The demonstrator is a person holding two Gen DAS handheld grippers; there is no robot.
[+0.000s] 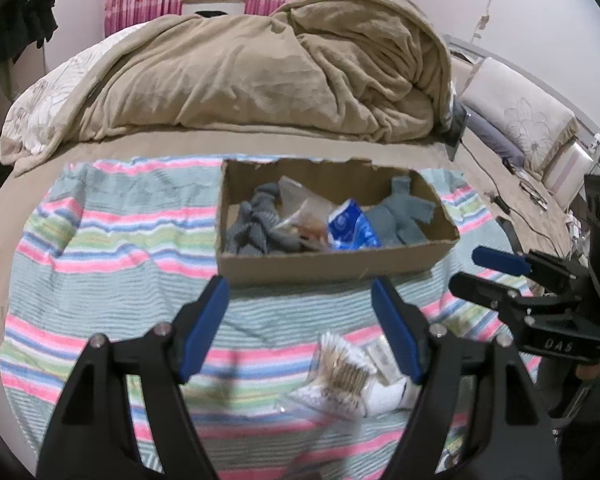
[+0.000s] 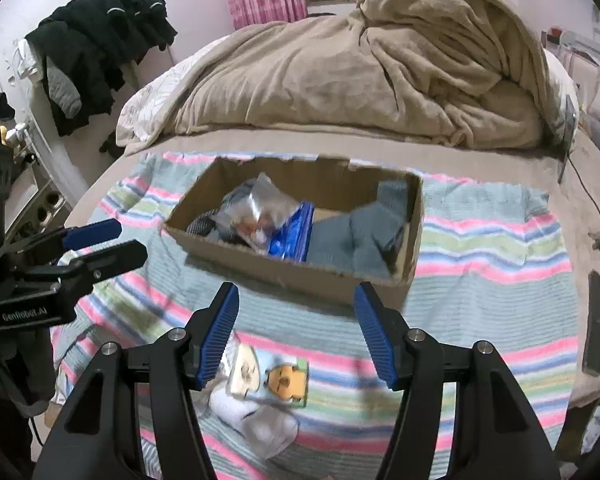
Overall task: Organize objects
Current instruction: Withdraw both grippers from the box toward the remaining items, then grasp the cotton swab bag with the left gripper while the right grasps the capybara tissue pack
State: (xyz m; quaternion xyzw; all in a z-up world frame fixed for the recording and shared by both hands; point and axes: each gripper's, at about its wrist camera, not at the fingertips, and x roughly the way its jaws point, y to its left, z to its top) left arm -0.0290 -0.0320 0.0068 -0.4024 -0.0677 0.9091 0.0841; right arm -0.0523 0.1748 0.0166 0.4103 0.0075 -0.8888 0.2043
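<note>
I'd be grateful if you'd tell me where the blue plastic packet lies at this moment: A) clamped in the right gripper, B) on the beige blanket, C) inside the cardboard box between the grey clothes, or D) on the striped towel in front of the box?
C: the blue packet lies inside the cardboard box, with grey clothes on either side of it.

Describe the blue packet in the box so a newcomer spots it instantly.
On the striped blanket sits an open cardboard box. The blue packet lies mid-box, between a clear plastic bag and grey knitwear; it is the only bright blue, glossy item there.
</note>
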